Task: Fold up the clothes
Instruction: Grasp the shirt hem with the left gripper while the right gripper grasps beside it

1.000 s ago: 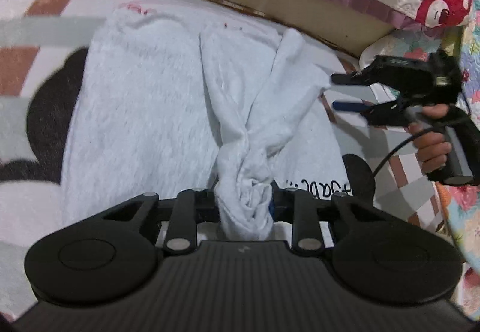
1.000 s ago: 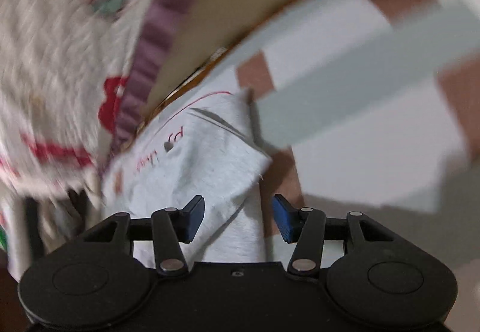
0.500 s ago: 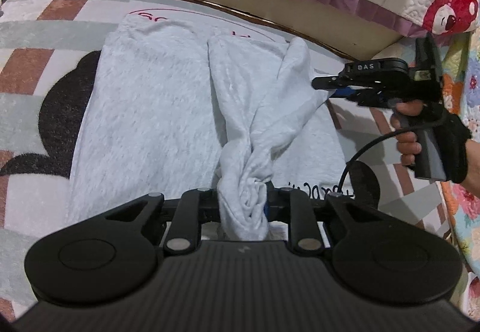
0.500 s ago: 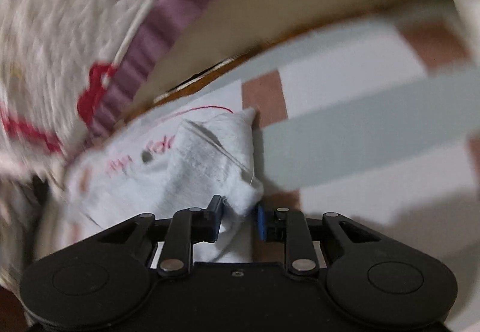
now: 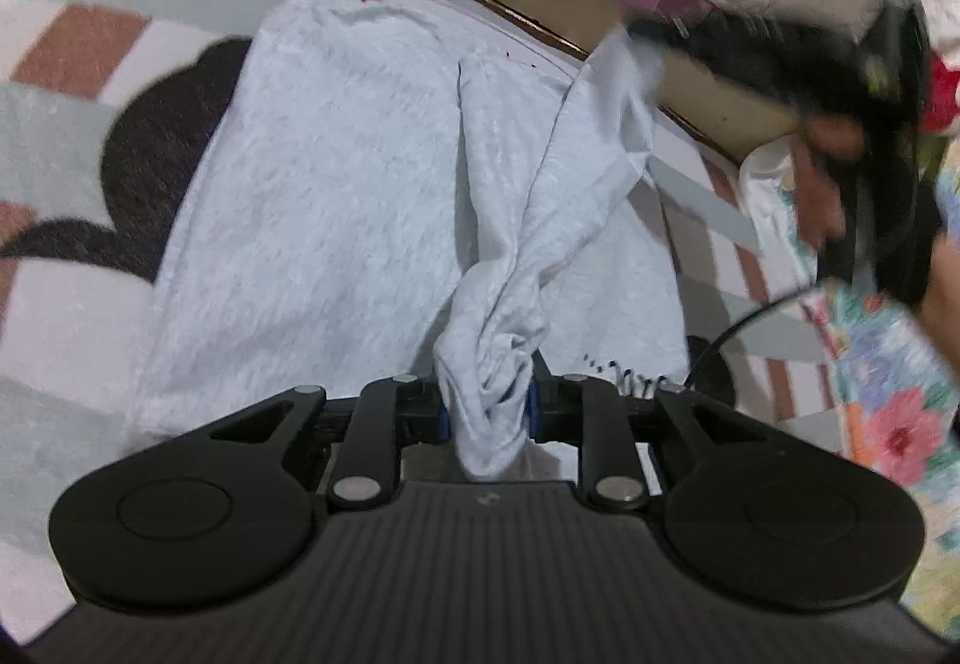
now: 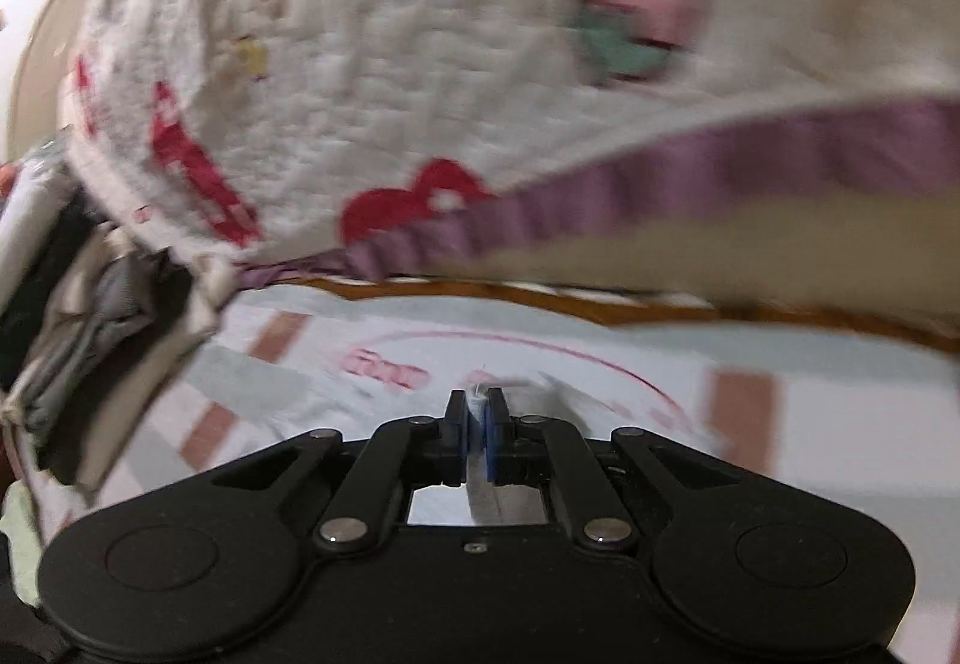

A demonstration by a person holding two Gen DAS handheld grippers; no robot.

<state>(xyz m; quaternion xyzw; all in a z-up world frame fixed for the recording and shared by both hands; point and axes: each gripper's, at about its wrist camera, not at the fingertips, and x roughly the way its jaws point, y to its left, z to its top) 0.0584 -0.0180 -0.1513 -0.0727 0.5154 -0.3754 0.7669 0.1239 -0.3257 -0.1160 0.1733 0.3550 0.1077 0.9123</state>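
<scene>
Fingers of our left gripper (image 5: 487, 412) are pinching a bunched end of the pale grey garment (image 5: 336, 196), which is lying spread on the patterned rug (image 5: 90, 63). A second ago our right gripper's (image 6: 478, 421) fingers were standing wide beside a far corner; now they are clamping that corner (image 5: 624, 63) and lifting it, so we are judging a fold across the garment is under way. Motion blur is smearing our right hand (image 5: 828, 166), and the quilt (image 6: 420, 63) is filling its camera's view.

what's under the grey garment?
The grey garment lies on a patterned mat with pink, grey and black shapes. The mat beneath it is covered, so its print there can't be seen.
</scene>
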